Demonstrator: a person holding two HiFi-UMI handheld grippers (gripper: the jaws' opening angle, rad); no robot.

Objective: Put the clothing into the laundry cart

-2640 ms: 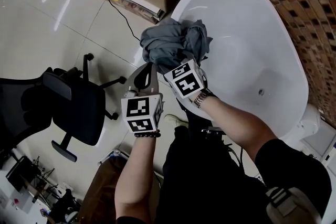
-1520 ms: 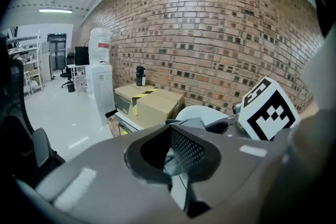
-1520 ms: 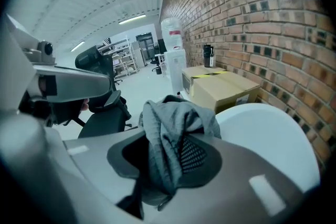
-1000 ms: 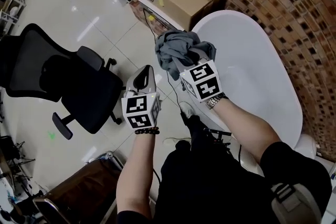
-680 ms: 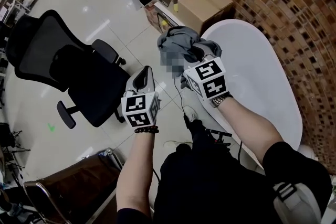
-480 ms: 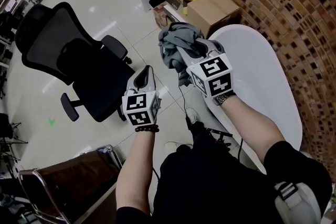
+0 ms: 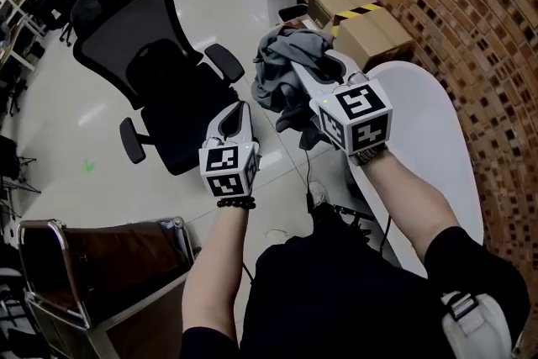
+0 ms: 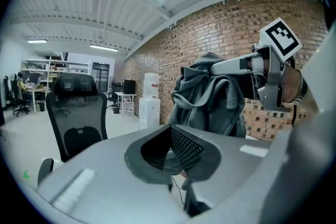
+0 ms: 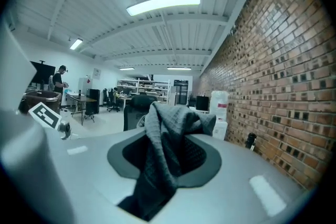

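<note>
Clothing (image 7: 282,76) held up in the right hand-held gripper (image 7: 303,67), well apart from the brown cart (image 7: 126,223).
The grey bundle hangs bunched, seen between the black office chair (image 7: 160,88) and the white bathtub (image 7: 437,139). The cart, on its chrome frame, sits at lower left, and 2 cardboard boxes (image 7: 370,25) stand by the brick wall. The right arm reaches forward, jaws clamped on the cloth. The left hand-held gripper (image 7: 234,118) hovers lower beside it, jaws together on nothing.
</note>
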